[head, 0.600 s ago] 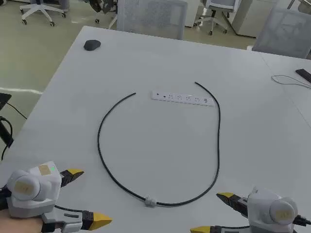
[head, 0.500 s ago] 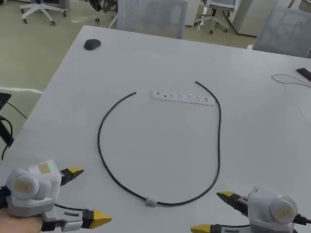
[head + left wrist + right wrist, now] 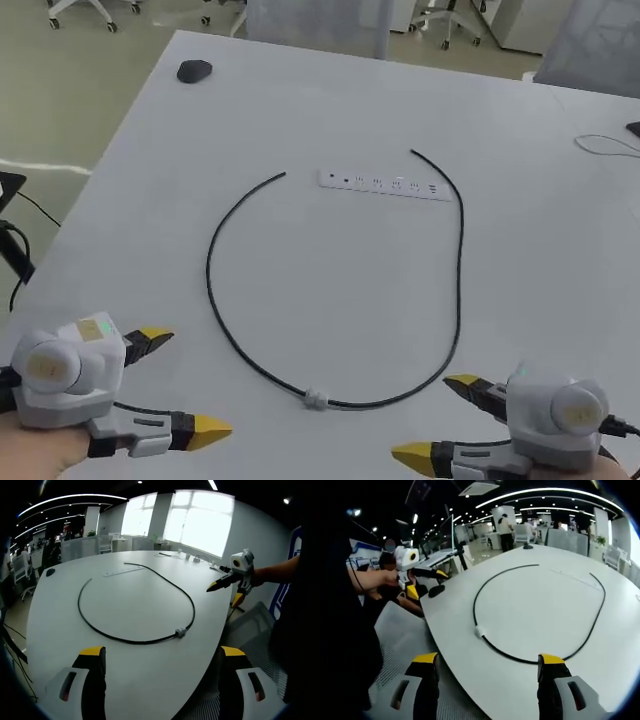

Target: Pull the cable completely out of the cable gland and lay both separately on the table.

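markings on the power strip near the cable blur.

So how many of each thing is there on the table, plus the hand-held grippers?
Black cable: 1
Thin white wire: 1
Cable gland: 1
Power strip: 1
Mouse: 1
Left hand-held gripper, right hand-held gripper: 2
Total: 7

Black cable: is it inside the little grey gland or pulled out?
Inside. The thin black cable runs straight through the small grey plastic gland, coming out both sides.
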The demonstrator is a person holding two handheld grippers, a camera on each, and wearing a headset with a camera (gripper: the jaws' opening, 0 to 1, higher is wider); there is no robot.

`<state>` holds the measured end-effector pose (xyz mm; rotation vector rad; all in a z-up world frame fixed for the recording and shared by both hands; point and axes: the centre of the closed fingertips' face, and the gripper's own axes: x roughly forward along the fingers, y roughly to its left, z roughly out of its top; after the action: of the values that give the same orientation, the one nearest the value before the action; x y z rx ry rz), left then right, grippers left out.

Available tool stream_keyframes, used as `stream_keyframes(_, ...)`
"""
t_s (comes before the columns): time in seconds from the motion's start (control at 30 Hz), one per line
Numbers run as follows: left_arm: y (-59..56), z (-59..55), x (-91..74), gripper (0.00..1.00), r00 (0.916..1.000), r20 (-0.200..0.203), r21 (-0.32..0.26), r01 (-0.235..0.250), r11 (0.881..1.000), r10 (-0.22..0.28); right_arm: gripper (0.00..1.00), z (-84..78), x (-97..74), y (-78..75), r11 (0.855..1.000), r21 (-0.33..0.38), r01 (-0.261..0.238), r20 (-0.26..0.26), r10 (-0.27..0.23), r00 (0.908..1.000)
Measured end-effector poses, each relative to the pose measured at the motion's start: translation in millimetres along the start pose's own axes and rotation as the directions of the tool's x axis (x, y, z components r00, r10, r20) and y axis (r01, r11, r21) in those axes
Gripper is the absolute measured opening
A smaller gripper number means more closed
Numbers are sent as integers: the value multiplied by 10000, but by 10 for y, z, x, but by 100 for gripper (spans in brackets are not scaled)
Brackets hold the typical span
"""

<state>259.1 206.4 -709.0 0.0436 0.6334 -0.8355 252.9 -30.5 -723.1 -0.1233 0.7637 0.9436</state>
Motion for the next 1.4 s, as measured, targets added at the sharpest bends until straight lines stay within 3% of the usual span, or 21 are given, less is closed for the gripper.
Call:
stream_keyframes(0.37,-57,-19,14,93,10000,-44,-65,-30,10000,30,77,89,215,34,9973,-627,-375,-448,347,9984)
stream_keyframes(0.6,-74,-75,65,93,10000,-97,-170,6,9999,-8,70,195,379,5,9938,-1017,-440,-675,373,9970)
stream_keyframes(0.73,-95,-76,88,93,10000,-49,-181,58,9998,-59,69,249,484,49,9888,-1284,-767,-854,660,9942)
stream_keyframes(1.1,-154,-233,133,92,9998,-131,-433,155,9989,-161,59,124,772,124,9721,-1859,-1430,-2098,1029,9723)
stream_keyframes(1.23,-208,-304,141,91,9994,-271,-384,223,9990,-233,54,93,864,125,9640,-2137,-1582,-2372,1059,9657)
stream_keyframes(1.4,-224,-311,136,91,9994,-246,-427,219,9988,-229,50,116,946,156,9572,-2291,-1769,-2475,1185,9616)
